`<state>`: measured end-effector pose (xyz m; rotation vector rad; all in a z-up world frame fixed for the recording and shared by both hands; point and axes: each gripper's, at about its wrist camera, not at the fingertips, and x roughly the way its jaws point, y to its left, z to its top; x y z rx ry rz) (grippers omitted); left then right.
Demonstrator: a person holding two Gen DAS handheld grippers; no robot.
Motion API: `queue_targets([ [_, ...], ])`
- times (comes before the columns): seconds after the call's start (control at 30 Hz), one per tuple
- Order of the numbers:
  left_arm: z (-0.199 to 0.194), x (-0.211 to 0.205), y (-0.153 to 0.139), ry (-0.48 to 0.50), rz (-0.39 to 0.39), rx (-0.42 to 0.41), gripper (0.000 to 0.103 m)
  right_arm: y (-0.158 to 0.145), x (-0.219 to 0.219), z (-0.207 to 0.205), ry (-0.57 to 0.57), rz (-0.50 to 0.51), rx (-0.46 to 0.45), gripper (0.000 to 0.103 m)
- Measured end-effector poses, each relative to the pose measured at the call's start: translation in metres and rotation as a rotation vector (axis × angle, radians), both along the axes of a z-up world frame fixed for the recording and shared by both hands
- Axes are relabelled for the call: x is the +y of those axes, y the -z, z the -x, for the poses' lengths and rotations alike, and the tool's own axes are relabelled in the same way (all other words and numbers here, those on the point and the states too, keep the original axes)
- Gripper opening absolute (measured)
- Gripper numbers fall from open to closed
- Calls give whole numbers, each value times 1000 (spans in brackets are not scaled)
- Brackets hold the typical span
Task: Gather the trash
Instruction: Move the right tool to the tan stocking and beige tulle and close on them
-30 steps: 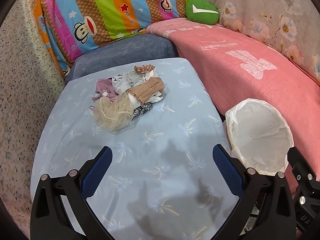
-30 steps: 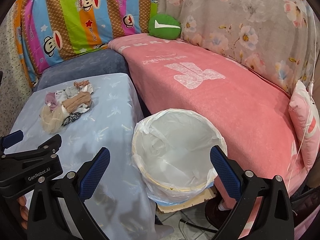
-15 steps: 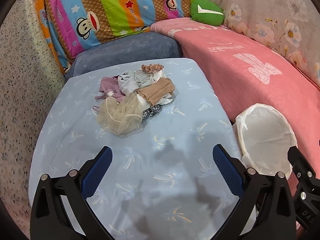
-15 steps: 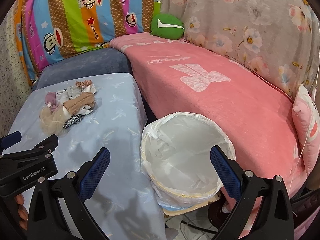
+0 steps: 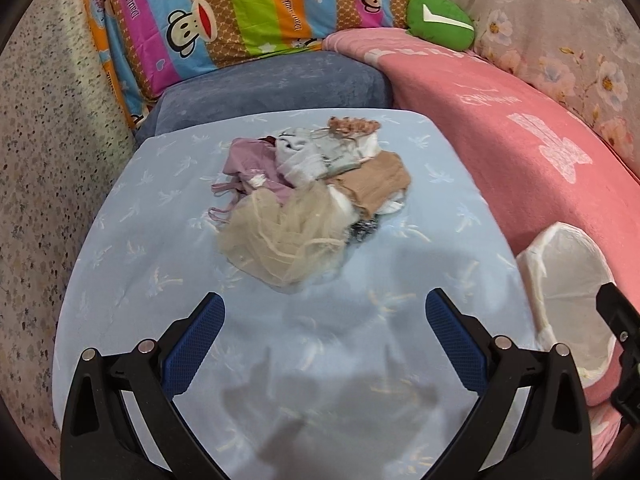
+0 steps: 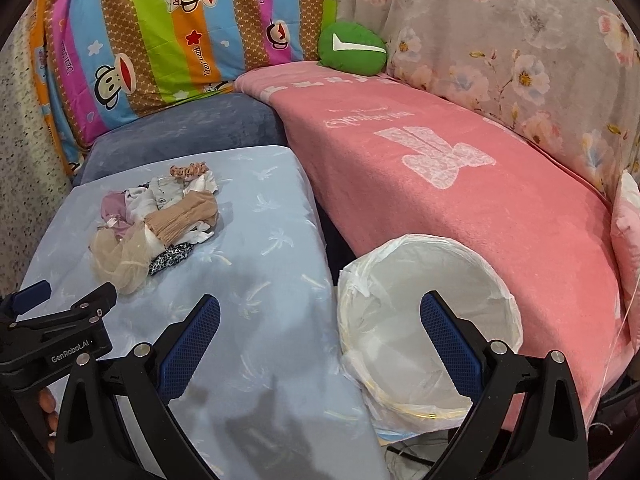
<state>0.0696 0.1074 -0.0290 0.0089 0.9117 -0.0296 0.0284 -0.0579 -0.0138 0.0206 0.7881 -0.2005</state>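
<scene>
Pink blanket [image 6: 460, 184] covers the long sofa seat that curves round the right side of the counter [image 5: 168, 280], with a floral drape [image 6: 520, 40] hanging behind it. At the counter's far end sits a grey-blue cushion [image 5: 276, 84], and behind that stands a striped monkey-print pillow [image 5: 240, 8]. A green cushion [image 5: 440, 20] lies at the blanket's far end, beside the pillow.

The counter wears a pale blue cloth printed with palm trees. Just off its right edge, between counter and sofa, stands the bin [image 6: 424, 320], round and lined with a white bag; nothing can be made out inside it.

The trash [image 5: 308, 196] is a heap of crumpled fabric scraps on the far half of the counter, about midway across: cream netting nearest, a tan piece and a patterned black-and-white scrap on the bin side, mauve and white pieces beyond, a small ginger frill at the far edge.

The left gripper [image 5: 324, 320] hangs over the counter's near half, just short of the netting, its blue-padded fingers [image 5: 196, 340] spread wide and holding nothing. The right gripper [image 6: 320, 328] hangs above the counter's right edge and the bin's rim, fingers [image 6: 448, 344] likewise wide apart and empty.
</scene>
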Motion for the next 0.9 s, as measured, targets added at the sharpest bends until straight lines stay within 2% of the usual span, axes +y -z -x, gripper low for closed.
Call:
queue_targets([
  [0.17, -25, 33, 19, -24, 42, 40, 96, 11, 19, -25, -24, -20, 4, 97],
  [0.33, -49, 65, 37, -67, 145, 84, 96, 21, 38, -56, -59, -60, 4, 97],
  [0.6, -79, 83, 53, -45, 288, 118, 95, 23, 68, -111, -102, -109, -16, 97],
  [0.67, -84, 86, 56, -34, 321, 127, 88, 26, 74, -125, -108, -123, -10, 97],
  [0.77, -92, 90, 62, -6, 383, 163, 70, 34, 81, -147, -115, -153, 5, 97],
  [0.83, -94, 89, 66, 15, 414, 193, 49, 40, 85, -159, -115, -168, 17, 94],
  [0.87, -94, 89, 67, 24, 422, 200, 43, 44, 86, -163, -114, -175, 26, 92],
  [0.9, -93, 89, 69, 34, 426, 205, 32, 48, 88, -169, -114, -184, 37, 89],
])
